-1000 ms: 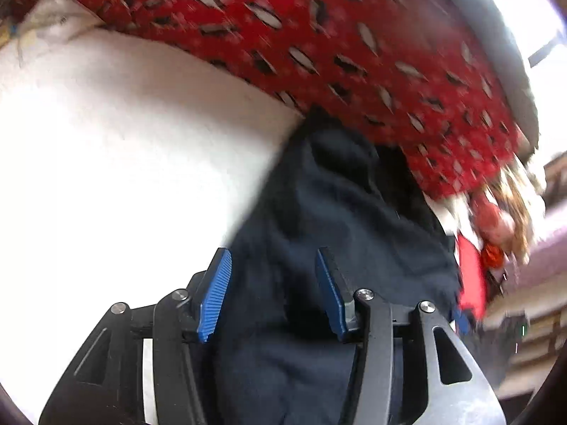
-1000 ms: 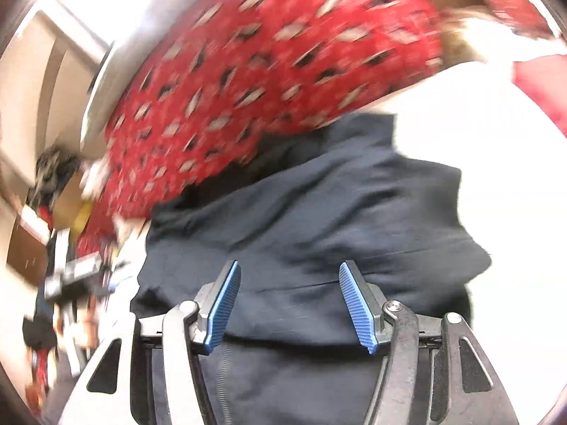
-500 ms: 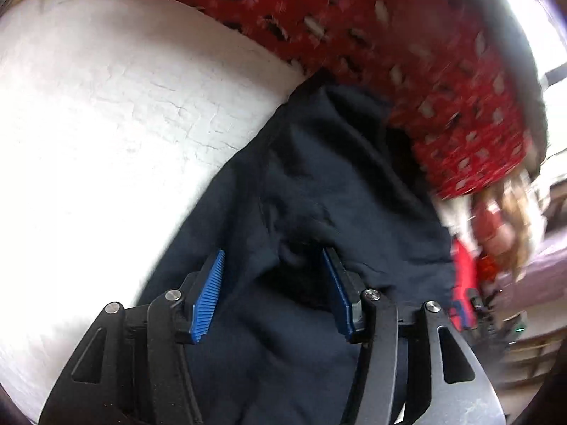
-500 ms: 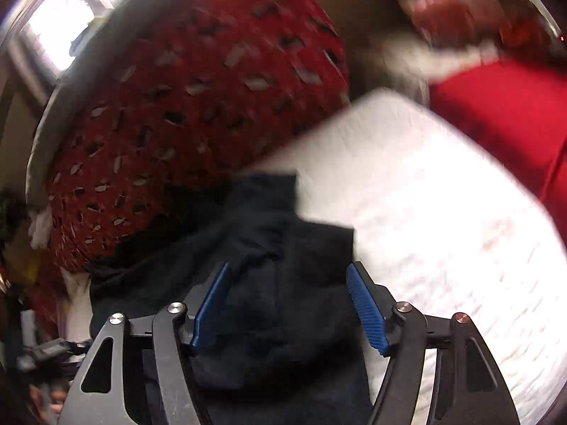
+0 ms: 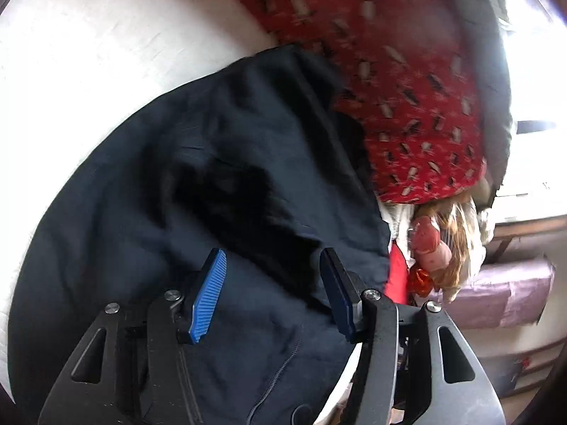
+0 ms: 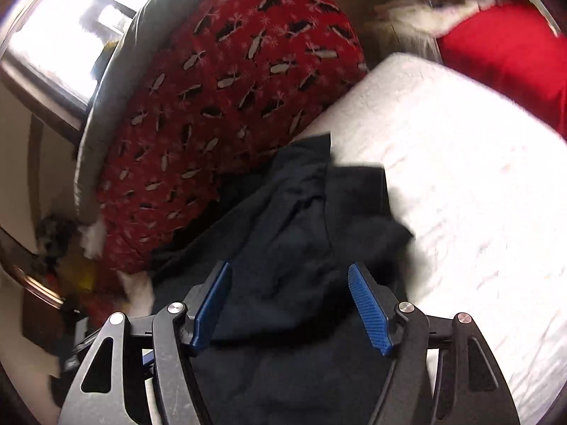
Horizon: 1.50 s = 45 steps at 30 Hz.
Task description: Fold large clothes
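Dark garment [image 5: 219, 184] lies crumpled on white bed [image 5: 88, 53], far edge against red blanket [image 5: 407, 81]. Left tool [image 5: 273, 294] released, pads spread over the cloth, gripping nothing. Right tool [image 6: 290, 304] likewise released above garment [image 6: 301, 219]; bed [image 6: 460, 177] beside it

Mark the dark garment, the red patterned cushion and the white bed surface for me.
dark garment [image 5: 219, 163], left wrist view, its middle.
red patterned cushion [image 6: 226, 99], right wrist view, its face.
white bed surface [image 6: 478, 184], right wrist view, bare part.
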Motion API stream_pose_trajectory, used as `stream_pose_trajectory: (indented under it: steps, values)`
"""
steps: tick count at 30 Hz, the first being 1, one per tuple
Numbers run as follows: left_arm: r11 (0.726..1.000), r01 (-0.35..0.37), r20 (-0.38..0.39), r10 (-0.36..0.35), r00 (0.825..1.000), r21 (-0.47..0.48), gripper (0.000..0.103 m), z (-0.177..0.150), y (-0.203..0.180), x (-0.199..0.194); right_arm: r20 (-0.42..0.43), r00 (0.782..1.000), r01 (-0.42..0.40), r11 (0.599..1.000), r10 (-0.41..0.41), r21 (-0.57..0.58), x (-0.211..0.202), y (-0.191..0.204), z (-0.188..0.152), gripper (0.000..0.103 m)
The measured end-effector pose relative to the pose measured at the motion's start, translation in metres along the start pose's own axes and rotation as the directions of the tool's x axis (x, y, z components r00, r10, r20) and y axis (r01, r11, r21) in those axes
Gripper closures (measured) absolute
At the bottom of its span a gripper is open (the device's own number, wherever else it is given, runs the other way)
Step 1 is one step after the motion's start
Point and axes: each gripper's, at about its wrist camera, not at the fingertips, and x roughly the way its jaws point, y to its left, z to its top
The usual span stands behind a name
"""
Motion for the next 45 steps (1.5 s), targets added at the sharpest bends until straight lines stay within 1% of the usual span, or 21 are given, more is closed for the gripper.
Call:
stream_pose_trajectory:
  steps: [3, 8, 9, 10, 11, 13, 16, 20, 23, 26, 28, 30, 33, 35, 36, 37, 38, 41, 42, 43, 45]
  values:
    - [0.994, -0.082, 0.049, 0.079, 0.996, 0.071, 0.047, 0.008, -0.013, 0.007, -0.060, 0.997, -0.042, 0.998, 0.044, 0.043, 0.012, -0.002, -0.004, 0.032]
    - [0.996, -0.071, 0.017, 0.072, 0.997, -0.062, 0.048, 0.049, -0.002, 0.033, -0.102, 0.994, -0.015, 0.993, 0.027, 0.117, 0.041, -0.008, -0.003, 0.032]
    - [0.994, -0.080, 0.039, 0.083, 0.996, -0.068, 0.060, 0.055, -0.002, 0.029, -0.099, 0.995, -0.015, 0.990, 0.030, 0.141, 0.043, -0.008, -0.005, 0.032]
    - [0.994, -0.081, 0.057, 0.085, 0.995, -0.069, 0.091, 0.059, -0.002, 0.027, -0.091, 0.995, -0.018, 0.988, 0.032, 0.156, 0.046, -0.008, -0.004, 0.037]
    - [0.994, -0.081, 0.064, 0.085, 0.994, -0.068, 0.099, 0.065, -0.002, 0.024, -0.093, 0.996, 0.004, 0.988, 0.011, 0.154, 0.049, -0.007, -0.003, 0.059]
    - [0.994, -0.077, 0.091, 0.084, 0.992, -0.079, 0.101, 0.069, 0.000, 0.017, -0.103, 0.995, 0.028, 0.991, -0.015, 0.127, 0.050, -0.002, -0.002, 0.095]
    - [0.993, -0.098, 0.155, 0.107, 0.982, -0.064, 0.102, 0.072, 0.000, -0.003, -0.106, 0.994, -0.015, 0.997, 0.023, 0.075, 0.047, 0.017, 0.004, 0.097]
    - [0.994, -0.084, 0.254, 0.099, 0.962, -0.068, 0.102, 0.071, 0.005, -0.038, -0.049, 0.987, -0.151, 0.989, 0.150, -0.010, 0.027, 0.063, 0.020, 0.100]
    - [0.985, -0.153, 0.243, 0.167, 0.956, -0.073, 0.102, 0.072, 0.020, -0.029, -0.019, 0.982, -0.186, 0.981, 0.186, -0.051, 0.025, 0.077, 0.023, 0.102]
    - [0.969, -0.221, 0.153, 0.236, 0.960, -0.108, 0.102, 0.074, 0.043, 0.000, -0.079, 0.994, -0.084, 0.996, 0.080, -0.043, 0.053, 0.053, 0.011, 0.102]
    - [0.973, -0.200, 0.125, 0.213, 0.969, -0.114, 0.101, 0.072, 0.051, 0.005, -0.153, 0.988, 0.024, 1.000, -0.024, -0.001, 0.074, 0.024, -0.004, 0.102]
    - [0.980, -0.185, 0.131, 0.193, 0.972, -0.071, 0.101, 0.068, 0.046, -0.005, -0.234, 0.971, 0.061, 0.997, -0.049, 0.045, 0.083, 0.002, -0.016, 0.103]
    - [0.987, -0.161, 0.160, 0.156, 0.975, 0.020, 0.101, 0.051, 0.026, -0.026, -0.181, 0.982, 0.052, 0.998, -0.046, 0.031, 0.058, 0.007, -0.014, 0.094]
    - [0.983, -0.163, 0.189, 0.145, 0.971, 0.084, 0.101, 0.042, 0.007, -0.032, -0.065, 0.998, 0.007, 1.000, -0.009, -0.017, 0.032, 0.020, -0.007, 0.086]
    - [0.976, -0.176, 0.207, 0.147, 0.967, 0.127, 0.101, 0.036, -0.006, -0.033, -0.004, 1.000, 0.007, 0.999, -0.007, -0.042, 0.021, 0.026, -0.001, 0.076]
    - [0.971, -0.184, 0.215, 0.149, 0.965, 0.154, 0.097, 0.034, -0.014, -0.031, 0.051, 0.998, 0.024, 0.998, -0.020, -0.062, 0.014, 0.031, 0.004, 0.047]
    - [0.963, -0.198, 0.220, 0.157, 0.963, 0.180, 0.095, 0.035, -0.020, -0.027, 0.094, 0.995, 0.047, 0.996, -0.040, -0.073, 0.013, 0.034, 0.010, 0.032]
    - [0.941, -0.270, 0.216, 0.225, 0.950, 0.205, 0.091, 0.043, -0.031, -0.006, 0.085, 0.988, 0.136, 0.988, -0.130, -0.076, 0.037, 0.034, 0.021, 0.032]
    - [0.930, -0.305, 0.211, 0.262, 0.942, 0.206, 0.091, 0.049, -0.030, 0.005, 0.031, 0.989, 0.146, 0.986, -0.144, -0.083, 0.051, 0.033, 0.023, 0.048]
    - [0.918, -0.340, 0.206, 0.300, 0.931, 0.202, 0.091, 0.052, -0.026, 0.011, 0.004, 0.991, 0.134, 0.987, -0.135, -0.092, 0.060, 0.034, 0.024, 0.091]
    - [0.897, -0.398, 0.166, 0.370, 0.914, 0.191, 0.091, 0.057, -0.010, 0.029, 0.030, 0.992, 0.127, 0.980, -0.124, -0.153, 0.059, 0.035, 0.022, 0.094]
